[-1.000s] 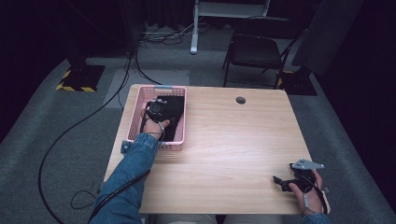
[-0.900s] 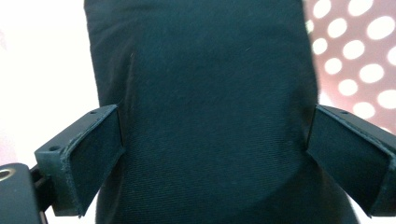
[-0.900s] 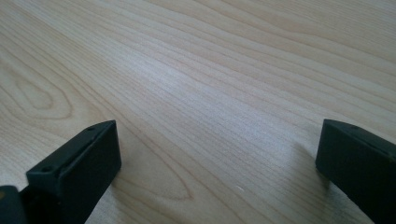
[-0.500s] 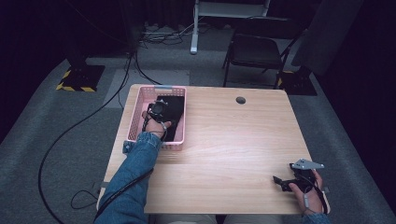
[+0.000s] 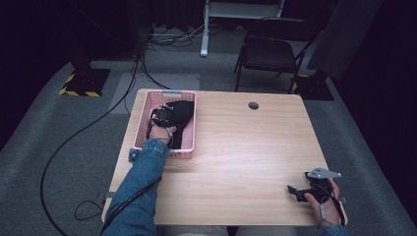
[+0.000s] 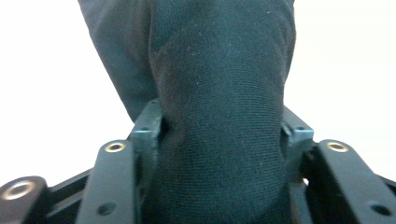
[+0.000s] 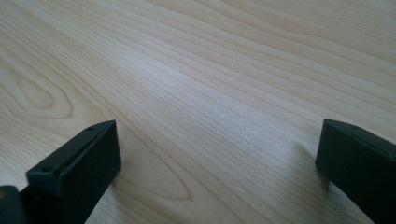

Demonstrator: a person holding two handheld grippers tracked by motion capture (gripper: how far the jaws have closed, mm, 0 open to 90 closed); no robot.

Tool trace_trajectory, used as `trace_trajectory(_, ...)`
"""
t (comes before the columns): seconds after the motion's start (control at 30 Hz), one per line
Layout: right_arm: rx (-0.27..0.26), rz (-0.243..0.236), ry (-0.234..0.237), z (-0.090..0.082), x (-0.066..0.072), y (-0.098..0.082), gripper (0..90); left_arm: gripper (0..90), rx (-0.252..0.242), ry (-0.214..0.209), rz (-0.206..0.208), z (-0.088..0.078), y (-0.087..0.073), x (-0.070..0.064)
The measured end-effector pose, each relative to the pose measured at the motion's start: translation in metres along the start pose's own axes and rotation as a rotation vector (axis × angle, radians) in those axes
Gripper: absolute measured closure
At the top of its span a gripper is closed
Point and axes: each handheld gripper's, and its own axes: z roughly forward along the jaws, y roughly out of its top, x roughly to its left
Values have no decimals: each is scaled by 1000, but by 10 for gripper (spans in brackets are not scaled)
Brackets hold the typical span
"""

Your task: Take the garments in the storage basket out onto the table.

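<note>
**Left fingers clamp the black cloth inside the pink basket**

High view: the left gripper (image 5: 164,116) sits down inside the pink basket (image 5: 142,129) at the left back part of the table (image 5: 246,147), right on the black cloth (image 5: 183,118) that lies in it. The cloth runs lengthwise along the basket, from its far end toward the person, and extends to the right of and nearer than the gripper. The left hand is the one on it; the right gripper (image 5: 299,191) rests at the near right corner of the table, well apart from the basket, so any lift falls to the left arm.

Left gripper view: a thick fold of the black cloth (image 6: 219,140) fills the gap between the two fingers (image 6: 147,128) and bulges out ahead of them. The jaws have just been closing, and the pads press into the fabric on both sides, so the cloth is gripped. The fold stands straight out along the gripper's line; I judge that pulling up and back out of the basket is what comes next.

Right gripper view: the fingers (image 7: 79,163) stand wide apart over bare wood (image 7: 210,93), holding nothing.
</note>
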Motion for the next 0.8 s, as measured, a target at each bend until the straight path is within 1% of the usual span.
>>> trace_trajectory(0.13,0,1,0,0,0,0,0,506,-4,17,17,-1,0,-2)
trace_trajectory(0.4,0,1,0,0,0,0,0,511,-12,14,15,-4,1,-1)
trace_trajectory(0.43,0,1,0,0,0,0,0,514,-23,14,7,-5,1,-2)
trace_trajectory(0.63,1,-3,3,0,-1,0,0,519,-83,15,5,-14,1,-3)
trace_trajectory(0.8,0,-4,3,0,-1,0,0,518,-144,8,23,-25,3,-8)
